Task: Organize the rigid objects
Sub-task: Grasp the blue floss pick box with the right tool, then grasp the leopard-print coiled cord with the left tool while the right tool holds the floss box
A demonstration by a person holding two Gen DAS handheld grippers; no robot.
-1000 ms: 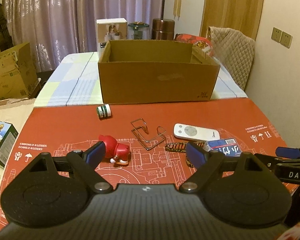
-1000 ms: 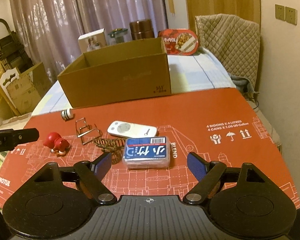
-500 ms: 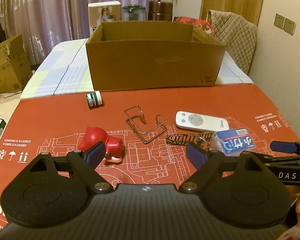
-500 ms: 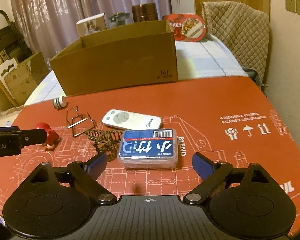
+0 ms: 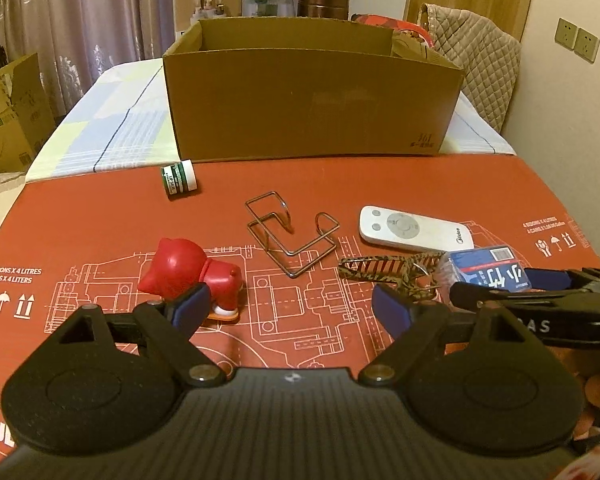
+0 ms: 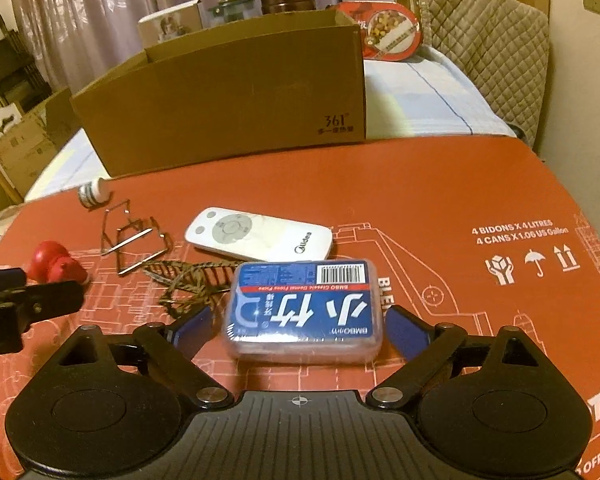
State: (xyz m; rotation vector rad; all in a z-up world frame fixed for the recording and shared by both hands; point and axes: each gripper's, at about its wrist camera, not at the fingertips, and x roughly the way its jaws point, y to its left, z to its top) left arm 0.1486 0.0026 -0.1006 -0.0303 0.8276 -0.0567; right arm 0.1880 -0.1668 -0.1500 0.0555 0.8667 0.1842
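My right claw (image 6: 298,330) is spread wide, with the blue floss-pick box (image 6: 305,308) lying flat on the worktop (image 6: 440,184) between its fingers, neither pad touching it. My left claw (image 5: 290,312) is spread too, the red toy (image 5: 194,274) just beyond its left fingertip.

We see matt brown corrugated cardboard box (image 5: 312,104) | thin bare metal wire rack (image 5: 290,236), shiny | glossy red plastic toy (image 5: 192,274) | smooth white plastic remote (image 6: 258,240) | clear plastic case (image 6: 304,312) under glossy blue printed label | matt red printed cardboard sheet (image 6: 440,184) | quilted beige cloth (image 5: 476,64).
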